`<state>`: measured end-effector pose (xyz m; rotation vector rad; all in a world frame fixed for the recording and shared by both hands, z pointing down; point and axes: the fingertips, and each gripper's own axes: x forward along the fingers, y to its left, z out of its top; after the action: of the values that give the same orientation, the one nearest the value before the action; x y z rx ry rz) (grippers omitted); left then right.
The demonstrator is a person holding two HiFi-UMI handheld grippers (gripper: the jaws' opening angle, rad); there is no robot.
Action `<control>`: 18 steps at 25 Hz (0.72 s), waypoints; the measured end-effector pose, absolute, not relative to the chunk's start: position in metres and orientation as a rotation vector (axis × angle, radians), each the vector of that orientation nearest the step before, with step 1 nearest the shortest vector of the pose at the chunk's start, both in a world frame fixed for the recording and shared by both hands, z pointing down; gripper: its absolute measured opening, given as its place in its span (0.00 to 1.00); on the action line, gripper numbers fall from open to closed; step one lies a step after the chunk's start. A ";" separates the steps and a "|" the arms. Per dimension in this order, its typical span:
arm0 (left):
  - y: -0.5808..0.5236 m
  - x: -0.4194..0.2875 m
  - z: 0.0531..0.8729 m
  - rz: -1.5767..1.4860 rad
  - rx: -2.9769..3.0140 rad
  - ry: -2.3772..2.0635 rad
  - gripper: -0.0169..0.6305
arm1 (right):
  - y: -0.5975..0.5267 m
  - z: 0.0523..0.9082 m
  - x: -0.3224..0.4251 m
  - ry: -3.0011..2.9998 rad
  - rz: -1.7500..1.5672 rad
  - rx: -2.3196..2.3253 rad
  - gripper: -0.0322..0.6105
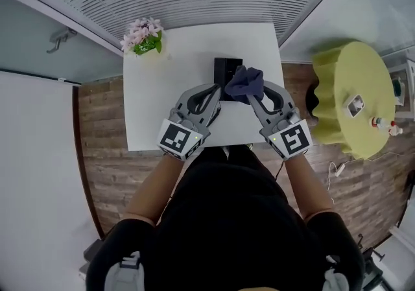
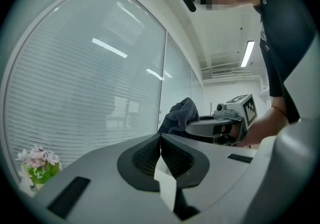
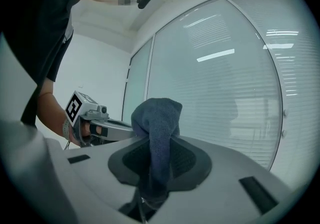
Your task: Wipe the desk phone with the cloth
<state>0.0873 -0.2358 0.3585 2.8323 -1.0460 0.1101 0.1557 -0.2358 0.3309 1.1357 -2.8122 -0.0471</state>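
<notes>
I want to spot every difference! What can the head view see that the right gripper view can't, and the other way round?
Only the head view shows the black desk phone, the white table under it, the pink flowers and the yellow-green round table. Only the right gripper view shows the ceiling and, close up, the right tongs shut on the dark blue cloth. Both views show the bunched-up cloth and the left tongs near it.

Both forearms reach forward side by side. The left claw [image 1: 216, 91] has its jaws together; the right claw [image 1: 254, 96] pinches the cloth [image 1: 245, 83].
</notes>
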 end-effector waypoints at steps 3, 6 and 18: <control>-0.230 0.100 0.336 0.081 2.878 -1.015 0.04 | -0.233 0.312 0.165 -2.823 -0.051 1.140 0.19; -0.228 0.107 0.324 0.096 2.912 -1.018 0.04 | -0.232 0.302 0.174 -2.843 -0.053 1.166 0.19; -0.239 0.112 0.305 0.088 2.916 -1.093 0.04 | -0.239 0.284 0.178 -2.897 -0.090 1.169 0.19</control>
<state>0.1122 -0.2386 0.3051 2.9158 -1.0927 0.0884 0.1781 -0.2385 0.2836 1.1687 -2.8968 -0.0898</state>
